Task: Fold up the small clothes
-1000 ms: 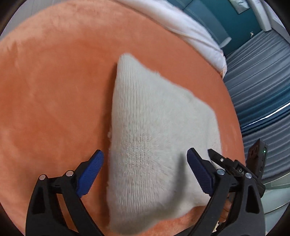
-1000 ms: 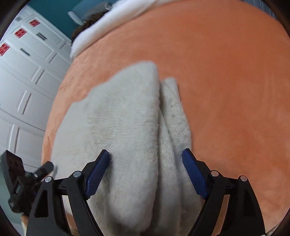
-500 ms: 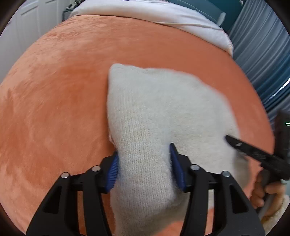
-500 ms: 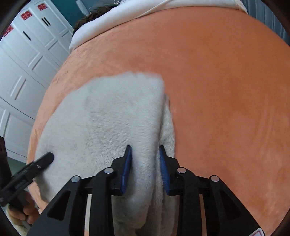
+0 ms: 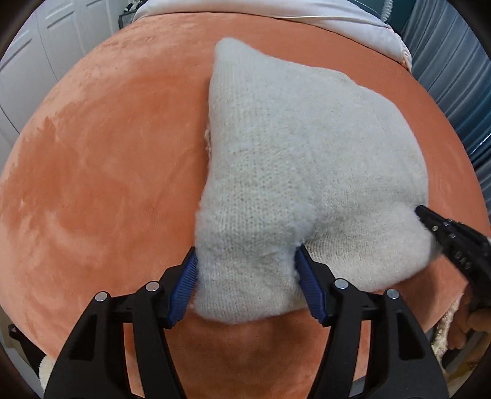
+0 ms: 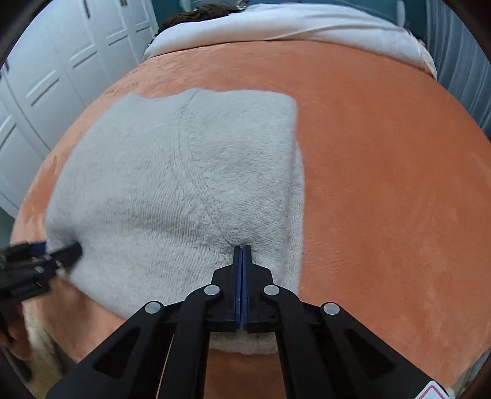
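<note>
**Ana:** On the orange blanket [image 5: 101,172] of the bed, seen from the left wrist, the cream knitted garment [image 5: 300,147] lies partly folded, and its near left corner sits bunched between the blue pads of the left hand-held gripper [image 5: 245,276]. Those jaws are easing apart a little, though the pads look to be pressing on the knit on both sides. At the right edge, the right hand-held gripper [image 5: 429,221] pokes into the other near corner.

**Ben:** So which step is this, by your reading?

**Ana:** Taking hold of the near hem at both corners, I'd say, ready for a fold away from the person.

**Ben:** From the right wrist, the right hand-held gripper [image 6: 242,250] has its jaws fully together, pinching a small pucker of the cream knitted garment [image 6: 184,165] near its right edge. The garment lies flat across the orange blanket [image 6: 383,184], with the white sheet [image 6: 291,27] beyond it.

**Ana:** And the next move?

**Ben:** Probably lifting both corners together and carrying them level towards the far edge; the left grip wants to be firm first, or that thick bunch may slip
</note>
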Action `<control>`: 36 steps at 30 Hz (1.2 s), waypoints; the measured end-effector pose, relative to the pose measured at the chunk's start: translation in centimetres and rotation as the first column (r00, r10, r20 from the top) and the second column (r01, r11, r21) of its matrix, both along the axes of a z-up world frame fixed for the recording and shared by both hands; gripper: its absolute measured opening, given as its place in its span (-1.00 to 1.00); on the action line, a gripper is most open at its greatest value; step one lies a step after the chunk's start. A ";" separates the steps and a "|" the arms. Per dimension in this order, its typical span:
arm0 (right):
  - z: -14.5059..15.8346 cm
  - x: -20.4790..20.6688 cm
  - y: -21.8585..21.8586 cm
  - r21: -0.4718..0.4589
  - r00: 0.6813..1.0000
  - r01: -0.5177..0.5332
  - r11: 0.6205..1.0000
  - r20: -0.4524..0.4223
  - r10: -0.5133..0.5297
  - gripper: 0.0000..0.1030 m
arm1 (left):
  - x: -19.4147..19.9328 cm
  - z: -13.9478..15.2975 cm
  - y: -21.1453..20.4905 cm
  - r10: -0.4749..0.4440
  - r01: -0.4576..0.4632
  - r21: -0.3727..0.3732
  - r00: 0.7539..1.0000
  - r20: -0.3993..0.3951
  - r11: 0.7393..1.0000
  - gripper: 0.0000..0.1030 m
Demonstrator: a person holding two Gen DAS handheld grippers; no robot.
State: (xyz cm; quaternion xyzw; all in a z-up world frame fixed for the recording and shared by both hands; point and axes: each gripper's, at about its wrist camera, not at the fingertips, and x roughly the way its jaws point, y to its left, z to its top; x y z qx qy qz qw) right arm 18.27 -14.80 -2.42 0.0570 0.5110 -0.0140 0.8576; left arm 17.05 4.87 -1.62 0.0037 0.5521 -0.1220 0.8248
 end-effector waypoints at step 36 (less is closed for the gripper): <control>-1.6 -14.8 2.2 -0.091 0.953 0.234 0.968 0.217 -0.210 0.34 | -11.7 -1.8 -3.1 0.057 -0.068 0.045 0.977 0.207 0.997 0.55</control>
